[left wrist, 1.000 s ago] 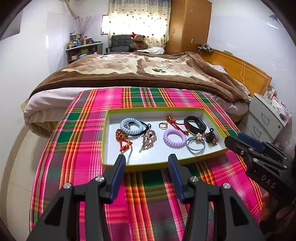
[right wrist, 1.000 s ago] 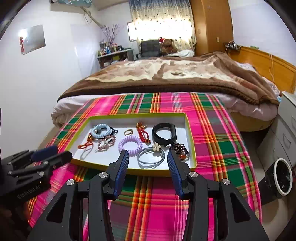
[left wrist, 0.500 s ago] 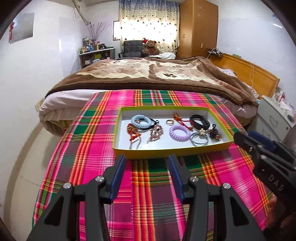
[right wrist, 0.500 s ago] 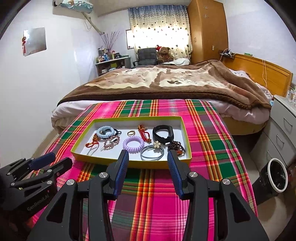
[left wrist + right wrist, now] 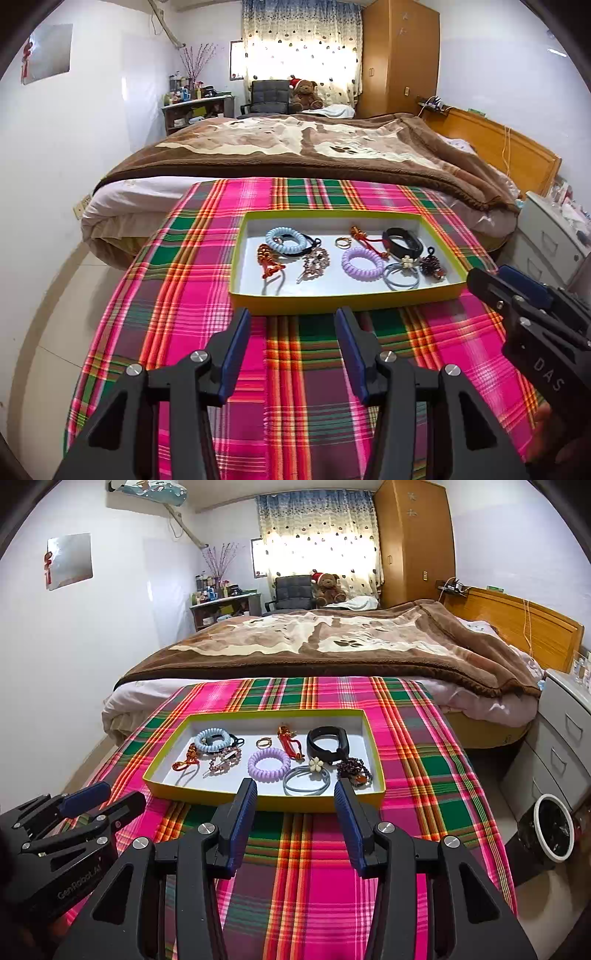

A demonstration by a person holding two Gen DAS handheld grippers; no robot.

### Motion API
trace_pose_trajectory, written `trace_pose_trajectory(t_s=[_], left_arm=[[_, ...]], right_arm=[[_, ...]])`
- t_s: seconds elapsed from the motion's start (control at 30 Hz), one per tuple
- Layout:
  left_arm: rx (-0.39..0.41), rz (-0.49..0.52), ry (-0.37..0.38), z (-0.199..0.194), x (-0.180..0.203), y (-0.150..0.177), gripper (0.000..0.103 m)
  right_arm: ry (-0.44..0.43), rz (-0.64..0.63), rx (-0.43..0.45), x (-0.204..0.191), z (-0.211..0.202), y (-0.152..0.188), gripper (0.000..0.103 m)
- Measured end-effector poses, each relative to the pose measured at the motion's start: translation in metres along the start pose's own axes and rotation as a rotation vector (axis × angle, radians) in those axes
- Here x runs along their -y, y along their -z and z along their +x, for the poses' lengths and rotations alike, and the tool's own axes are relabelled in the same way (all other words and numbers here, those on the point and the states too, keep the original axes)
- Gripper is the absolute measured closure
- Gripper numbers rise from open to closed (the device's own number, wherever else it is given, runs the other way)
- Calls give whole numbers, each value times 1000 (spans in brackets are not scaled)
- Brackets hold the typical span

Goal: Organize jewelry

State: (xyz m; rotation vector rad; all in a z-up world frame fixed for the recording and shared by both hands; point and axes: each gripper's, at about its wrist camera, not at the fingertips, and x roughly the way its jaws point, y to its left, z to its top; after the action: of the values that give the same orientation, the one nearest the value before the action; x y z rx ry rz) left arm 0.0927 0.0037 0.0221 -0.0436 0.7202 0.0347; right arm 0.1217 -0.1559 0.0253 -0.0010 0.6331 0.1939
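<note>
A shallow tray [image 5: 343,297] with a yellow-green rim lies on the plaid cloth and holds several pieces. Among them are a light blue coil tie [image 5: 286,240], a purple coil tie [image 5: 364,263], a black band [image 5: 402,243], a gold ring [image 5: 342,242] and a grey tie with a flower [image 5: 400,277]. My left gripper [image 5: 292,314] hovers open just short of the tray's near wall, with nothing between its fingers. Over that same near wall [image 5: 258,799] my right gripper [image 5: 295,784] is also open and holds nothing. Each gripper shows in the other's view, the right gripper [image 5: 489,277] and the left gripper [image 5: 122,794].
The pink and green plaid cloth [image 5: 184,295] covers a small table whose edges drop off at left and right. Behind it stands a bed with a brown blanket [image 5: 303,147]. A white drawer cabinet [image 5: 561,738] and a white-rimmed bin [image 5: 554,830] stand at the right.
Both grippers have drawn back from the tray, which now looks smaller and farther off. The jewelry has not moved, and both grippers stay open.
</note>
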Motion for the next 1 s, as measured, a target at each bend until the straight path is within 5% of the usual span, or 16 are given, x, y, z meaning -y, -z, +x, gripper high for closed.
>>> trace_pose_trajectory(t_s=[1.0], left_arm=[[-10, -29, -19, 1, -4, 2, 53]], right_arm=[[18, -3, -17, 0, 6, 5, 59]])
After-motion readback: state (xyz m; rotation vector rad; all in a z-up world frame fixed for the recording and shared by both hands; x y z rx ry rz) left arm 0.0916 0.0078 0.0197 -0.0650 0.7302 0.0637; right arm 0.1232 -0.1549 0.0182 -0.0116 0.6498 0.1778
